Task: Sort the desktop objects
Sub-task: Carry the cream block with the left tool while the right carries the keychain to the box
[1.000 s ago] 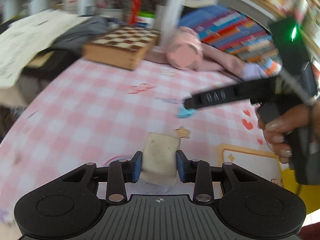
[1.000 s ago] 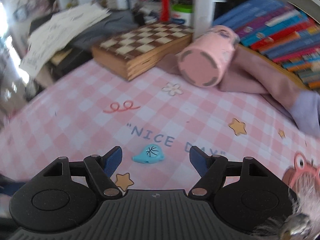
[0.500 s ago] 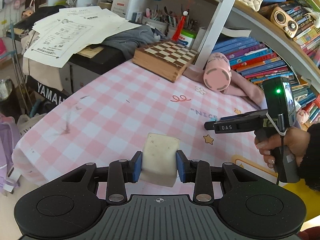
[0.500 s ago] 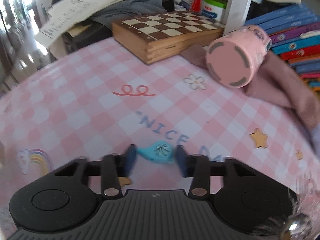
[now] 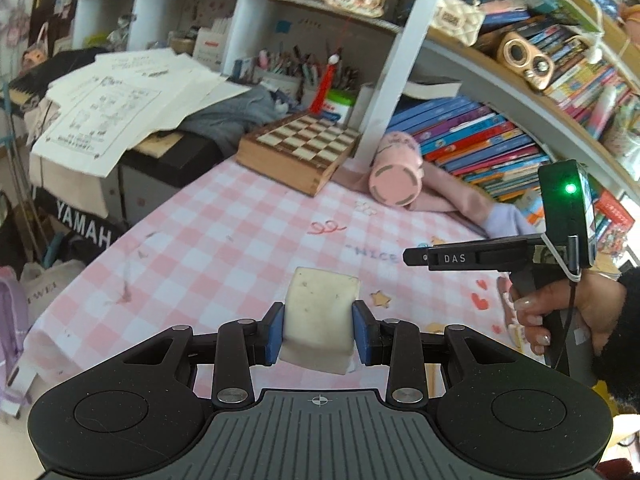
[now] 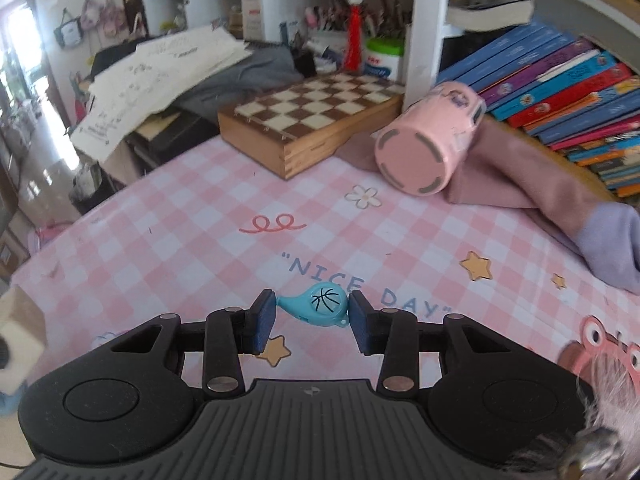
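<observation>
While both tongs already carry something, the sorting looks to be partway through: two small things are off the pink checked tabletop, and neither has been put anywhere yet, nor can I tell from these views where they are meant to go. Taking the wooden chessboard box as the landmark, everything else lies on the near side of it or beside it.

Left tongs are clenched on a pale, speckled eraser block, whose flat sides sit between the blue pads with its top standing up above them; it hangs over the tabletop's near edge, well to the near side of the chessboard box.

Right tongs are grasping a small blue teardrop charm with a basketball drawn on it, both pads touching its ends, over the "NICE DAY" lettering on the near side of the box.

What seems left, judging by the clutter: a pink cup lies tipped on its side just right of the chessboard box, resting on a crumpled pink garment. Those two and the box itself appear untouched, so most of the tidying is probably ahead
</observation>
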The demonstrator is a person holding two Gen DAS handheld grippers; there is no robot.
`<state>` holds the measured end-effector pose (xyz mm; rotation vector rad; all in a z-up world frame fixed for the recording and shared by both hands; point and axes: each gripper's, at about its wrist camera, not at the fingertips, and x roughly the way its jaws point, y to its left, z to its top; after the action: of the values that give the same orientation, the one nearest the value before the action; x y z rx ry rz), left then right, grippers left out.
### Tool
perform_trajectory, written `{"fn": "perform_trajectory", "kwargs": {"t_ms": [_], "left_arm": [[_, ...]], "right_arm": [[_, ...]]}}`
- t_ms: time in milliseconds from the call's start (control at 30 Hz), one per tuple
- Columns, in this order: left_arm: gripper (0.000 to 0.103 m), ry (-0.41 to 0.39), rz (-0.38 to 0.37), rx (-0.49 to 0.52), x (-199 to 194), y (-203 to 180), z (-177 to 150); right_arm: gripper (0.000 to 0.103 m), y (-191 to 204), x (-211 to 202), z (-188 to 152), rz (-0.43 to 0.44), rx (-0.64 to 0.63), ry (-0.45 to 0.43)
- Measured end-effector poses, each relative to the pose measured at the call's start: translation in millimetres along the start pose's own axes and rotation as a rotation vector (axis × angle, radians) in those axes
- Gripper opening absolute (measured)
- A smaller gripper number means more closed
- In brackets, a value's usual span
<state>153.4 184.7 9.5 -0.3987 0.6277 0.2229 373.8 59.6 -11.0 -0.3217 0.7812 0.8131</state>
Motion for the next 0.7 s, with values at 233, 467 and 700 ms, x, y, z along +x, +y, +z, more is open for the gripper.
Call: {"fn": "perform_trajectory", "kwargs": {"t_ms": [233, 467, 700], "left_arm": [[0.033, -0.049, -0.062, 0.026, -22, -8, 5], [0.033, -0.078, -0.122, 0.044, -44, -14, 5], [0.033, -0.058, -0.204, 0.032, -69, -16, -7]], "right_arm": [[0.037, 4, -55, -10, -0.034, 0.064, -0.073], [0.037, 11, -102, -28, -0.06, 0.125, -0.132], [0.037, 27, -144, -52, -0.076, 0.164, -0.169]]}}
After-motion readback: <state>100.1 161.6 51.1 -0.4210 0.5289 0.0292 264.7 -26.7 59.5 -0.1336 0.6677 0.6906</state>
